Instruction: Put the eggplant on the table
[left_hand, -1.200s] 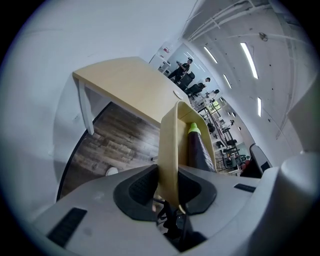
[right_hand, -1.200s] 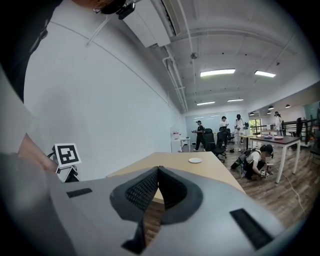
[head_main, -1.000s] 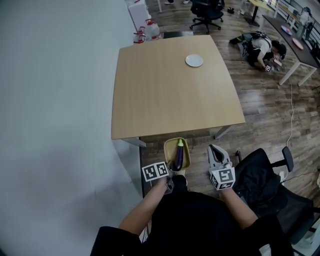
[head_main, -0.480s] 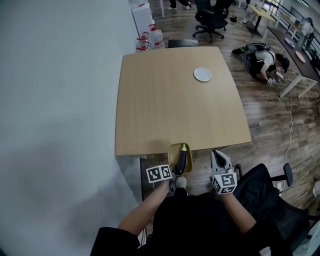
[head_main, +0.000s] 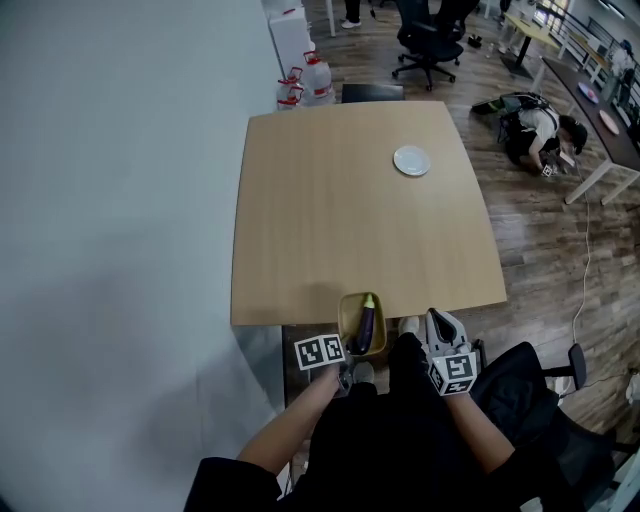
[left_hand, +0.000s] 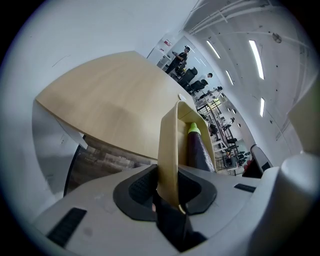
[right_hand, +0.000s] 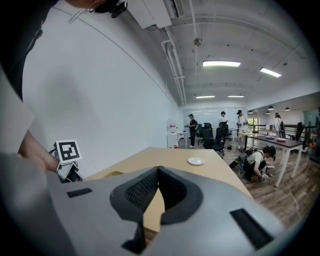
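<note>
Right gripper (right_hand: 158, 168) jaws together before table (right_hand: 150, 156)

Person wears black top (head_main: 400, 440); sleeves (head_main: 225, 478) prob. short or pushed up, hard to tell at frame bottom. Left gripper (head_main: 347, 368) & right gripper (head_main: 440, 325): pale grey shells, black ribbed pads (right_hand: 142, 192), each w/ white cube (head_main: 320, 350) bearing black square markers.
</note>
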